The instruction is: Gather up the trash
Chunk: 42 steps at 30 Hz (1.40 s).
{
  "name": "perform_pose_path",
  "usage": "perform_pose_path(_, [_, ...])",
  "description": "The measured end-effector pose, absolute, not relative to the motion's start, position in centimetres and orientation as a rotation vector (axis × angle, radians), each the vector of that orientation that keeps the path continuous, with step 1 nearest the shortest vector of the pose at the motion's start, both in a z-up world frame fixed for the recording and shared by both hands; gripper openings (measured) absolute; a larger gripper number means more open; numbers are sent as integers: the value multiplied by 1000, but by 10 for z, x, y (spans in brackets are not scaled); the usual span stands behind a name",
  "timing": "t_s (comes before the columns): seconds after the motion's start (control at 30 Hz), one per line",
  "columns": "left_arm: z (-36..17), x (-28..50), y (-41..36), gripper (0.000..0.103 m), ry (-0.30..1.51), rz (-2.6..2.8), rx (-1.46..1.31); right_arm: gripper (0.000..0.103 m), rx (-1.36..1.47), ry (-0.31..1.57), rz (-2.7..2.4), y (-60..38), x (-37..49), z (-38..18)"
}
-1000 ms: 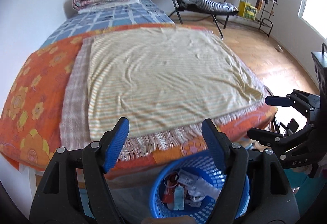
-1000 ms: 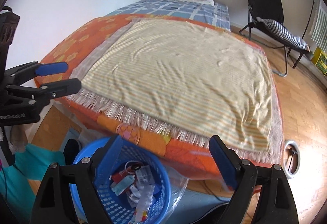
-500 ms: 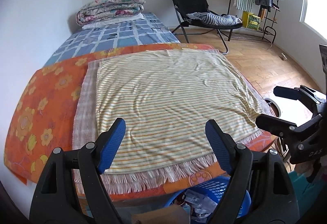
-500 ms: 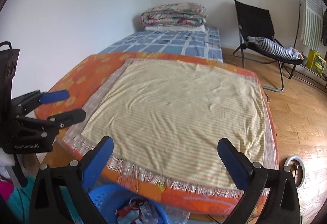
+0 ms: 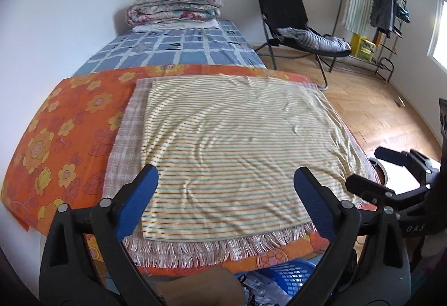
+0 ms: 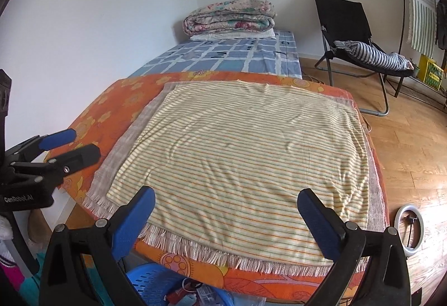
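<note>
Left gripper [image 5: 225,201] opening, empty; right gripper [image 6: 226,218] wide, empty; trash basket [image 6: 156,287] below both.

The bed [image 5: 178,52] stands along the white wall, its far half covered by a blue checked sheet [image 5: 195,47] and its near half by an orange flowered cover [image 5: 64,127]. On the orange cover lies a fringed checked cloth [image 5: 125,135], and spread flat over that a yellow striped cloth [image 5: 237,144], lightly wrinkled, with the fringe showing at the near edge. At the far end, against the wall, a folded floral quilt [image 5: 174,6] rests on a white folded layer [image 6: 232,35] on the blue sheet.
</note>
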<state>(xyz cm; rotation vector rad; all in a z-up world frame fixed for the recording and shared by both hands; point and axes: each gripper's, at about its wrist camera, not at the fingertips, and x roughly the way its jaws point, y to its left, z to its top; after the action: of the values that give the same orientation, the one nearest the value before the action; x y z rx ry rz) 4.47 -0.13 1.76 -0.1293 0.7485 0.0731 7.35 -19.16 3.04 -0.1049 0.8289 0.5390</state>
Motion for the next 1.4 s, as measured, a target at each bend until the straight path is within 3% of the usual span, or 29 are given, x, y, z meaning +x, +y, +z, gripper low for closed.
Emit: perform_pose_path(1.4, [19, 33, 8, 101, 738, 99, -158, 103, -102, 826, 495, -195, 78, 27])
